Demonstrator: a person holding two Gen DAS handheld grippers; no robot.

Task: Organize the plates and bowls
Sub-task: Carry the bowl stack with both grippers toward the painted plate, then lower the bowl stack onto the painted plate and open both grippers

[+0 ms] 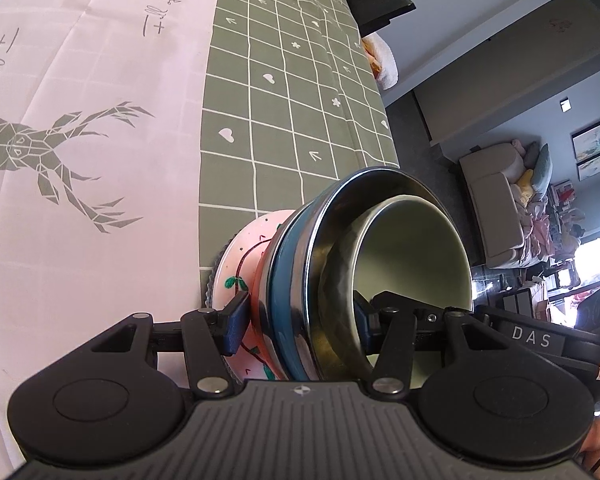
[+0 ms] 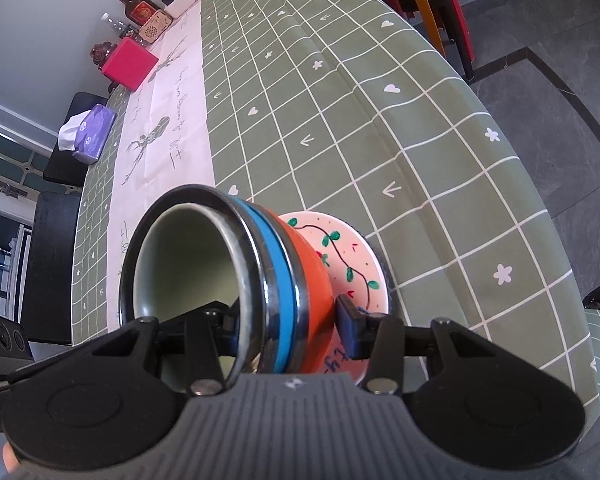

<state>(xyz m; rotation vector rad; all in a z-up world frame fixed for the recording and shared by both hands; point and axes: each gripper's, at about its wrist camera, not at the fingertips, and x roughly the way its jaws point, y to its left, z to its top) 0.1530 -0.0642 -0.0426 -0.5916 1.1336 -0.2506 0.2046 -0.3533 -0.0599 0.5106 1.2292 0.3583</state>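
Left wrist view: nested bowl stack [image 1: 340, 280] (green inside steel, blue, orange) on pink floral plate [image 1: 236, 276] near the table edge [image 1: 364, 92]; left gripper [image 1: 300, 320] and right gripper [image 2: 288, 322] each clamp its rim from opposite sides; stacking seemingly done, final placement remaining.

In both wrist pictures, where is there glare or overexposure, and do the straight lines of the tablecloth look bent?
Left wrist view: the window at the right edge is blown out white, and the steel bowl rim carries dark reflections. Right wrist view: light is even, with only a thin highlight on the steel rim. In both views the tablecloth grid lines curve strongly from the fisheye lens; focus is sharp.
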